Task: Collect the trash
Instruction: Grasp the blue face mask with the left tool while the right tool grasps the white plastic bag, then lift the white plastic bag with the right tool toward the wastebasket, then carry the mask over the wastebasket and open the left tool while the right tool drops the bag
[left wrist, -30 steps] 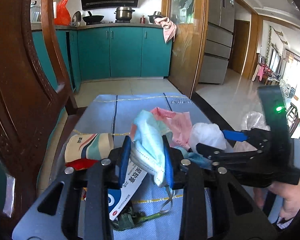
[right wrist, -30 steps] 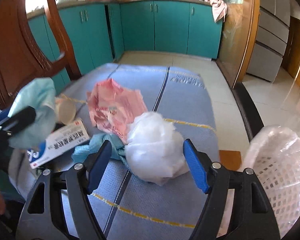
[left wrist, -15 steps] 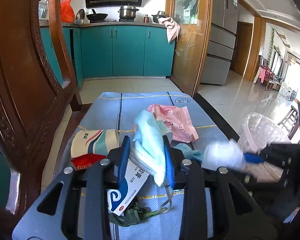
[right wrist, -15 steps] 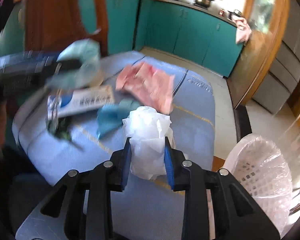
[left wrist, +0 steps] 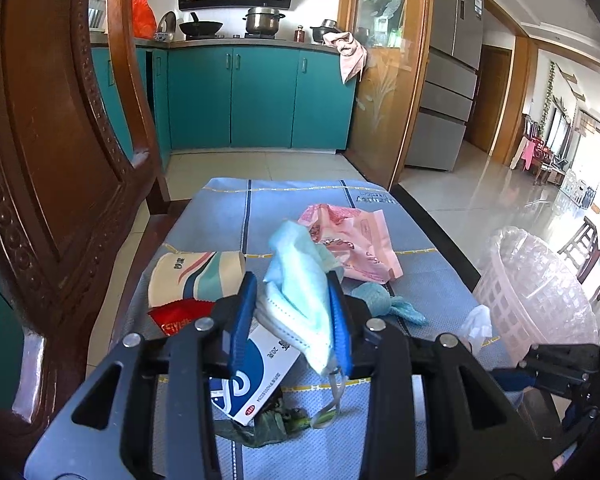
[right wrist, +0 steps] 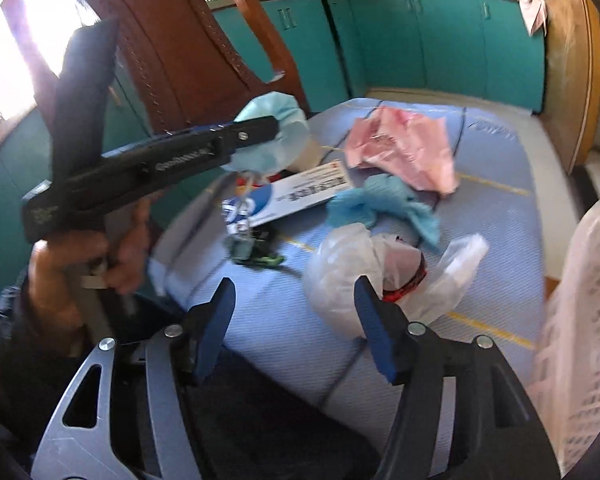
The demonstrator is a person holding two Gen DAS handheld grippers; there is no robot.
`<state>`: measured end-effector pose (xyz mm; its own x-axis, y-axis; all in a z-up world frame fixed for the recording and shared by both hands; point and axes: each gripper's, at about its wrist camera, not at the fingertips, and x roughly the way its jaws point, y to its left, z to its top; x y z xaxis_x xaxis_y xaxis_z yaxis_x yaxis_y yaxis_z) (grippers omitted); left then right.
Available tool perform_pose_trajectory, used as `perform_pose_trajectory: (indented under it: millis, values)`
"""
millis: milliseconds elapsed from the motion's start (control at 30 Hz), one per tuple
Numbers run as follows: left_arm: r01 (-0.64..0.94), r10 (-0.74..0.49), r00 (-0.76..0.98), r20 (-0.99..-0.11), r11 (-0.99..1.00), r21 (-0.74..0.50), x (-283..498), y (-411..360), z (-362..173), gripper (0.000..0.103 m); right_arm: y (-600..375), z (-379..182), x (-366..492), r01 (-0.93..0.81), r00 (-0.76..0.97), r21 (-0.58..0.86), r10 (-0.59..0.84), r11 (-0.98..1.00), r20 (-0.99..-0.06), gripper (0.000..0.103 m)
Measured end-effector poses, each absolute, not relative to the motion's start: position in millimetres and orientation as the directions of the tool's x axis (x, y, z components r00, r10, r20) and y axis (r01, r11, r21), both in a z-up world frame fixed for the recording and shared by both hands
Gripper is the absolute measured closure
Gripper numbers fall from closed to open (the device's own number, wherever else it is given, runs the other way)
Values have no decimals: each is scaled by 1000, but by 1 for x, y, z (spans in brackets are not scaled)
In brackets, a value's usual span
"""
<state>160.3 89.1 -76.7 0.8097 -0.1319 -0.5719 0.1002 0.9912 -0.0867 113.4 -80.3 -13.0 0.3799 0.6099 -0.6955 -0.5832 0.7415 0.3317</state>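
Observation:
My left gripper (left wrist: 294, 312) is shut on a light blue face mask (left wrist: 300, 280) and holds it above the blue cloth-covered table (left wrist: 228, 212). The mask also shows in the right wrist view (right wrist: 272, 136), held by the left gripper (right wrist: 260, 130). My right gripper (right wrist: 294, 320) is open and empty. A white plastic bag (right wrist: 352, 276) lies on the cloth just beyond and right of its fingers. The pink lined basket (left wrist: 536, 292) stands at the table's right edge.
On the cloth lie a pink wrapper (left wrist: 352, 240), a paper cup (left wrist: 196, 276), a red wrapper (left wrist: 176, 316), a blue-white box (left wrist: 256, 376), a blue rag (left wrist: 384, 300) and green scraps (left wrist: 268, 424). A wooden chair back (left wrist: 60, 160) stands left.
My right gripper has opened and let go of the white plastic bag, which now lies on the cloth near the basket, and has pulled back. The left gripper still holds the mask.

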Motion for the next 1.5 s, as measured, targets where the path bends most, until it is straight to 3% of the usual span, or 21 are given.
perform_pose_trajectory:
  millis: [167, 333, 500, 700, 733, 833, 933, 1267, 1500]
  values:
    - [88, -129, 810, -573, 991, -99, 160, 95, -77, 68, -90, 2, 103, -579, 407, 358, 639, 733, -653, 34]
    - [91, -131, 811, -571, 991, -99, 161, 96, -77, 68, -101, 1, 107, -456, 542, 235, 478, 858, -691, 25]
    - [91, -131, 811, -570, 991, -98, 161, 96, -77, 68, -105, -24, 127, -340, 532, 275, 425, 899, -732, 24]
    - [91, -133, 810, -572, 991, -101, 160, 96, -77, 68, -83, -41, 132, -384, 483, 291, 459, 876, -746, 24]
    - [92, -133, 810, -572, 991, -101, 160, 96, -76, 68, -79, -43, 131, -389, 479, 284, 456, 876, -750, 25]
    - [94, -136, 809, -572, 990, -101, 161, 96, -77, 68, -67, -51, 132, -409, 460, 267, 451, 872, -765, 53]
    - [96, -137, 809, -572, 990, -103, 160, 96, -76, 68, -64, -51, 127, -425, 468, 227, 428, 876, -773, 63]
    - [148, -210, 791, -575, 977, -153, 158, 94, -78, 68, -92, -23, 117, -293, 660, -20, 187, 956, -727, 64]
    - [162, -201, 785, -586, 980, -119, 156, 80, -81, 68, -93, -28, 115, -287, 664, -48, 162, 957, -730, 64]
